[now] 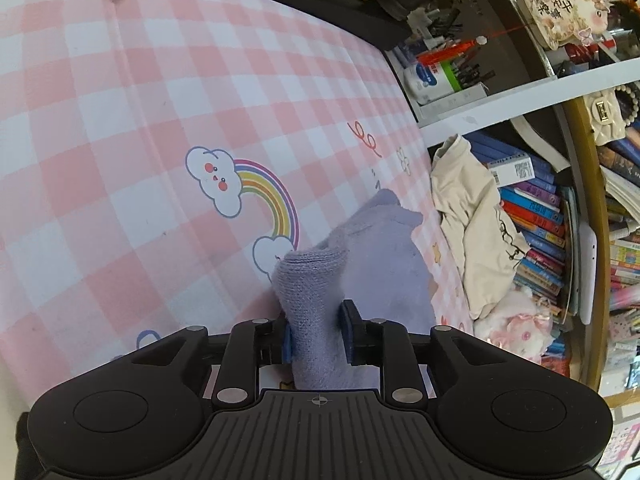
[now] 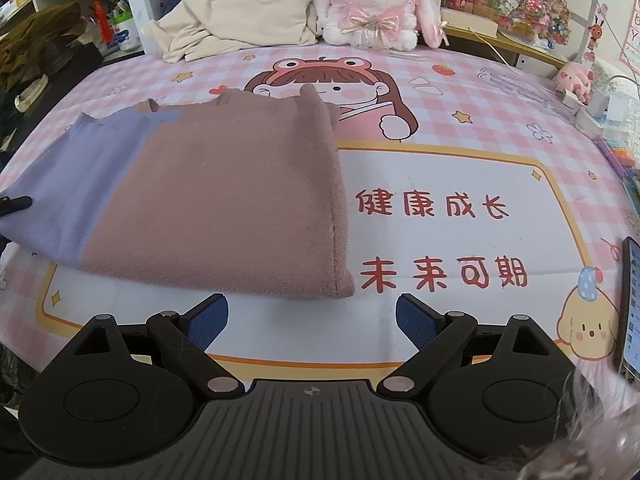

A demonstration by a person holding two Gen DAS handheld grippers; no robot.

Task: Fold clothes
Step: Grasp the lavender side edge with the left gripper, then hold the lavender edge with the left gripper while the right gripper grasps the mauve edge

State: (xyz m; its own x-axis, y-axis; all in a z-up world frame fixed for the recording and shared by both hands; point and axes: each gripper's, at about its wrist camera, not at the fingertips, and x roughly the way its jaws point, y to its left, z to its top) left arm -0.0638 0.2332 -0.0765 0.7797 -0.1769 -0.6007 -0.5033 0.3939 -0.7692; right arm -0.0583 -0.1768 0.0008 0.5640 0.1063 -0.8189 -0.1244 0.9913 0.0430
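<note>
The two-tone knitted sweater (image 2: 208, 196), mauve-pink over most of its body and lavender at one end, lies on the pink checked cartoon mat (image 2: 440, 184) covering the table, already doubled so that a thick rounded fold runs along its right edge. It looks partway folded: flat and squared on the pink side, which probably needs no further handling.

The lavender end is bunched and lifted, because the left hand-held gripper (image 1: 318, 334) has its blue pads closed tight on a gathered roll of that fabric, presumably to carry it across the body for the next fold.

The right hand-held gripper (image 2: 312, 320) hangs just in front of the sweater's near corner with its jaws spread wide and nothing between them, likely placed to pin or take that hem.

Further back, a cream garment (image 2: 236, 28) lies heaped beside a plush rabbit (image 2: 372, 4), apparently waiting its turn.
</note>
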